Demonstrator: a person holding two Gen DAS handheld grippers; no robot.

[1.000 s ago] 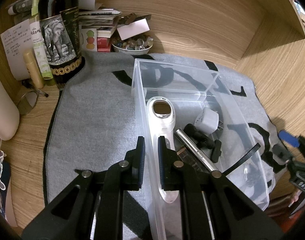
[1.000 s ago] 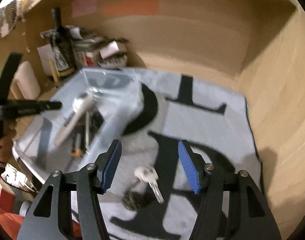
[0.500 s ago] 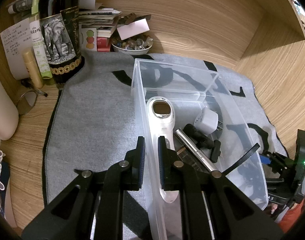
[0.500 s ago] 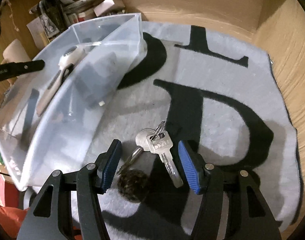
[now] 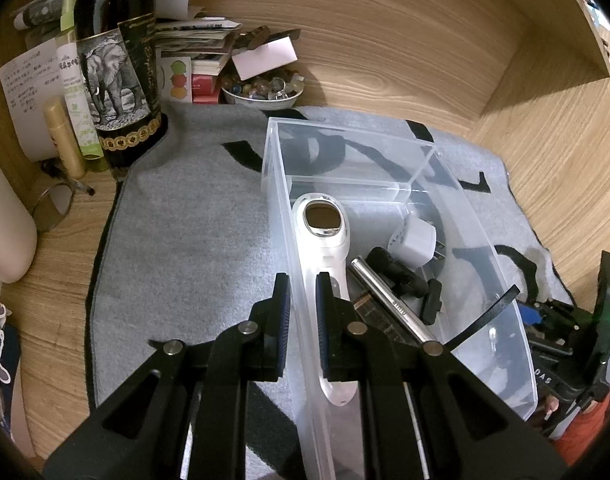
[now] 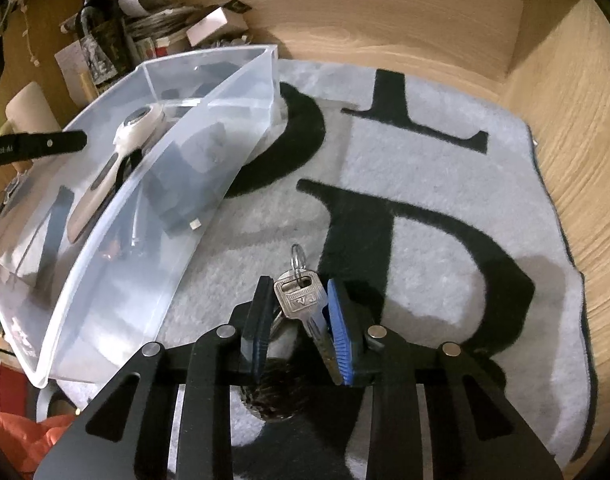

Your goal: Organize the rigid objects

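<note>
Clear plastic makes up the bin (image 5: 385, 168) in the left wrist view, and the left gripper (image 5: 303, 312) is clenched on its near side wall, one finger outside and one inside, just as it was a second ago, so the bin is held in place. Inside the bin lie a white handheld device (image 5: 323, 240), a white plug (image 5: 415, 238), a silver tube (image 5: 389, 300) and some small black parts (image 5: 401, 276). The bin sits on a grey mat (image 5: 185, 220) with big black letters. At the right edge of this view the right gripper (image 5: 573, 332) is low beside the bin, where a second ago it was only just coming in. In the right wrist view the right gripper (image 6: 299, 320) has come down and closed in around the keys (image 6: 301, 300); half a second ago its blue fingers (image 6: 339, 332) were wide apart above them. Now the pads sit on both sides of the keys, and I think they are grasping them, though the keys are not lifted off the mat. A dark fuzzy ball (image 6: 277, 396) on the key ring lies under the gripper. The bin (image 6: 117, 248) is near, to the left. This means the keys look ready to be picked up and put in the bin with the other things
</note>
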